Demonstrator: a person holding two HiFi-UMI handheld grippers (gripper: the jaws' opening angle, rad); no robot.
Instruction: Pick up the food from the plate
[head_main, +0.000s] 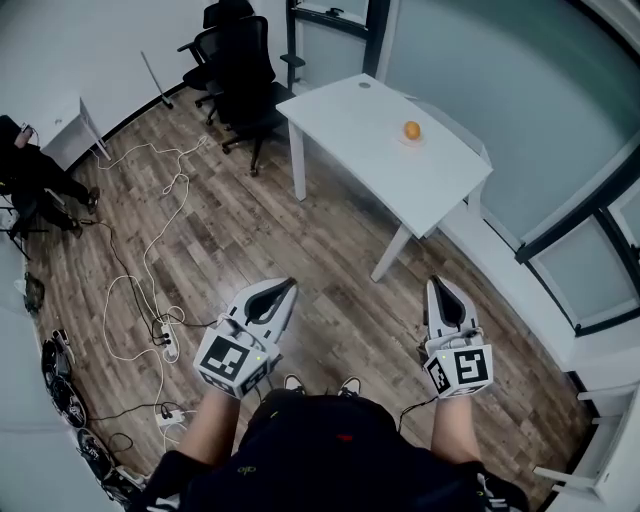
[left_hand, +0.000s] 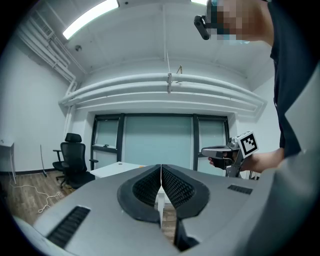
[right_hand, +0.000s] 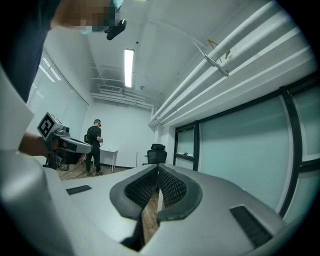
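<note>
An orange round piece of food (head_main: 412, 130) sits on a small white plate (head_main: 410, 141) near the far edge of a white table (head_main: 370, 130), well ahead of me. My left gripper (head_main: 289, 283) is held low in front of my body, shut with nothing in it. My right gripper (head_main: 438, 281) is alongside it, also shut and empty. Both are far short of the table. In the left gripper view the jaws (left_hand: 161, 172) meet at the tips and the table's white top (left_hand: 116, 169) shows beyond. The right gripper view shows closed jaws (right_hand: 158, 172) too.
Black office chairs (head_main: 235, 60) stand behind the table's left end. White cables (head_main: 150, 250) and power strips trail over the wooden floor at left. A person (head_main: 30, 170) stands by a small desk at far left. Glass partitions (head_main: 520, 110) run along the right.
</note>
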